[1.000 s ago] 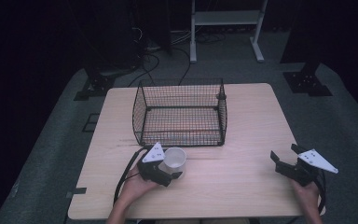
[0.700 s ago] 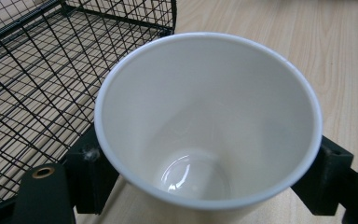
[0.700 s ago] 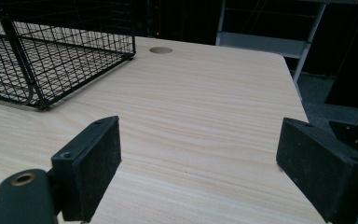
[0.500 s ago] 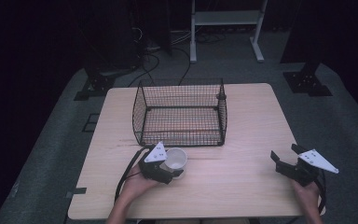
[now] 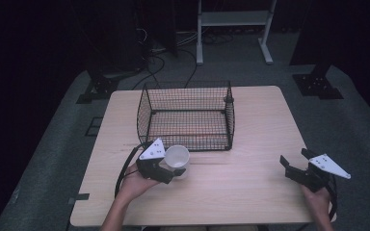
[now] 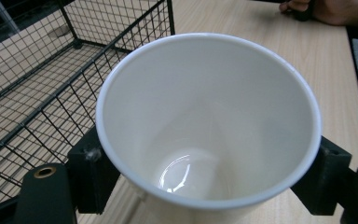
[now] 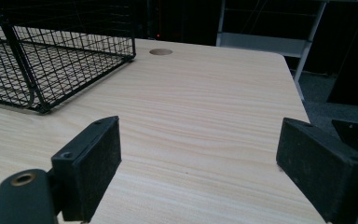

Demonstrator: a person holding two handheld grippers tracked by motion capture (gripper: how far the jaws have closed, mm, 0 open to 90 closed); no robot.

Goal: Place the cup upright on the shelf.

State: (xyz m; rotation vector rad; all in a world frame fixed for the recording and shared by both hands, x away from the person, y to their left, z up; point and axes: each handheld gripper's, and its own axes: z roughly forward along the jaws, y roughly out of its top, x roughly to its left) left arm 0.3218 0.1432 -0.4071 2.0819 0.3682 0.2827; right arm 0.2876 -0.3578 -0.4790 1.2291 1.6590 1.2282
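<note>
My left gripper (image 5: 167, 169) is clamped on the white cup (image 5: 177, 157), just near of the wire basket's (image 5: 188, 115) front wall, mouth up and tipped slightly, glossy and empty inside, while my right gripper (image 5: 296, 167) sits jaws apart over bare table (image 5: 250, 192) at far right.

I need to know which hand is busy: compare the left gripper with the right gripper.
The left gripper is shut on the white cup, one of its fingers on each side; the right gripper is open and holds nothing. The left sits near the wire basket, the right near the table's right edge. Both are black, each held in a hand.
</note>
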